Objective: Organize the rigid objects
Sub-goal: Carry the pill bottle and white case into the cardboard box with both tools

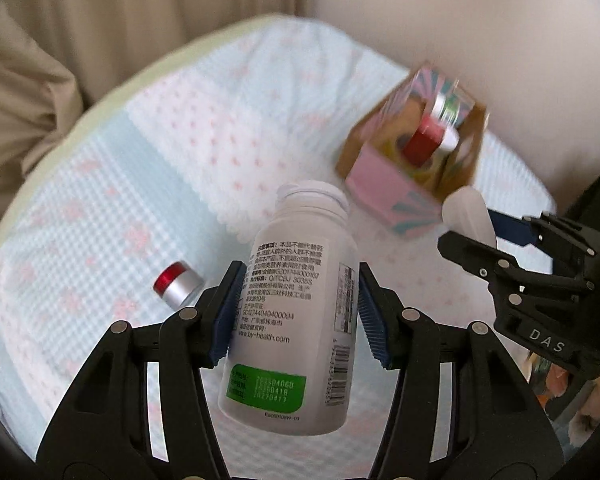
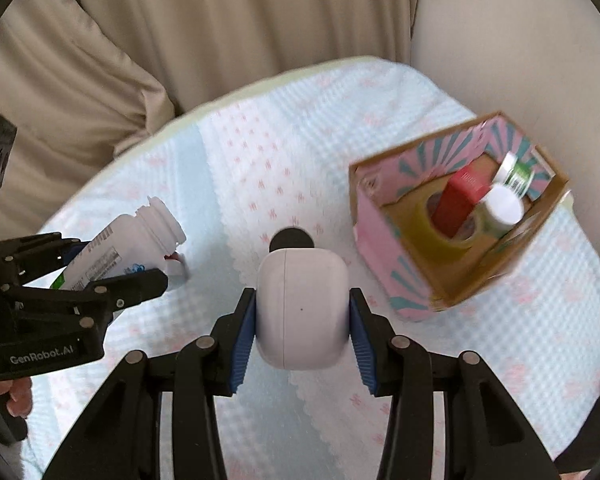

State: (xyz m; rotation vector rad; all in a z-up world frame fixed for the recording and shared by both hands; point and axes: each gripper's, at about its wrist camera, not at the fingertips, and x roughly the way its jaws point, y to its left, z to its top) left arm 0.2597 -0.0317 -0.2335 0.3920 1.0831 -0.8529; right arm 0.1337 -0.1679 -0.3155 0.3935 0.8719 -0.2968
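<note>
While the smooth white plastic supplement bottle [image 1: 296,312] is clamped between the left gripper's [image 1: 298,312] ribbed blue pads, a rounded glossy earbud case [image 2: 302,312] is gripped by the right gripper [image 2: 302,316]; ahead to its right, the patterned cardboard box [image 2: 456,216] sits on the waffle-textured cloth [image 2: 260,152].

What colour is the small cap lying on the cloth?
Red top, silver side; clearest in the left wrist view.

Between the left gripper's [image 1: 298,312] ribbed blue pads sits a smooth white plastic supplement bottle [image 1: 296,320] with a glossy printed label. The right gripper [image 2: 302,320] clasps a glossy white plastic earbud case [image 2: 302,312]. Ahead lie waffle-textured cloth [image 2: 284,152] and a printed cardboard box [image 2: 456,216].
</note>
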